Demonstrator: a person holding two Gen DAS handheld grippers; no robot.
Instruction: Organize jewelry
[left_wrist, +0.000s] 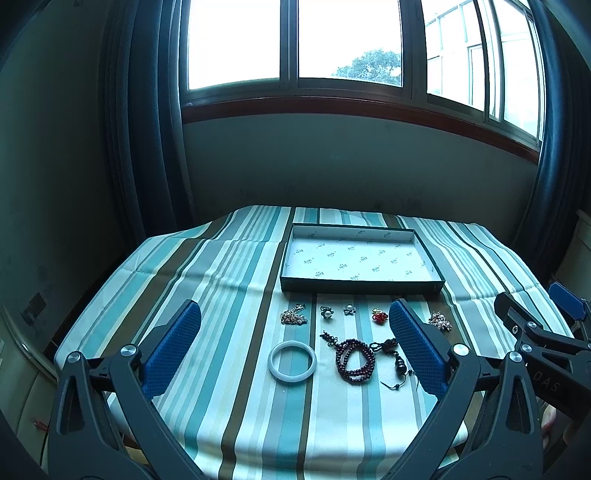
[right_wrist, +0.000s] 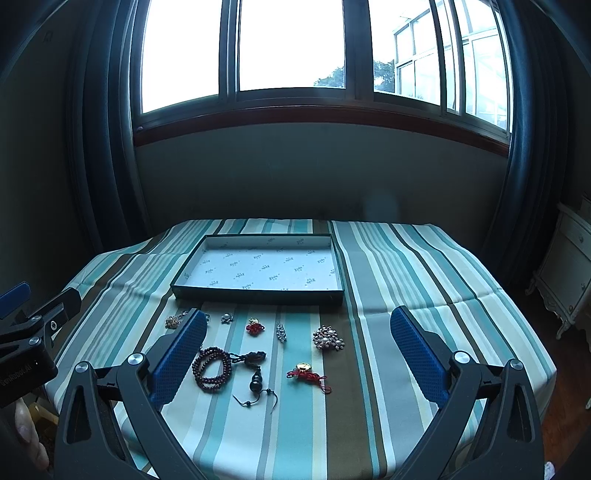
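A shallow dark box (left_wrist: 360, 285) (right_wrist: 258, 295) with a white printed lining lies empty on the striped cloth. In front of it lie small brooches (left_wrist: 293, 314), a red ornament (left_wrist: 379, 316) (right_wrist: 255, 326), a pearl cluster brooch (right_wrist: 328, 338), a white jade bangle (left_wrist: 292, 361), a dark red bead bracelet (left_wrist: 354, 360) (right_wrist: 212, 367) with a gourd pendant (right_wrist: 255, 384), and a red-and-gold charm (right_wrist: 306, 373). My left gripper (left_wrist: 295, 350) is open above the bangle and beads. My right gripper (right_wrist: 295, 354) is open above the charm and pendant. Both are empty.
The striped tablecloth (left_wrist: 221, 280) covers a table under a window (left_wrist: 295, 48), with dark curtains (left_wrist: 147, 129) at both sides. A white cabinet (right_wrist: 569, 266) stands at the right. The right gripper's body (left_wrist: 546, 343) shows in the left wrist view, and the left gripper's body (right_wrist: 33, 325) in the right wrist view.
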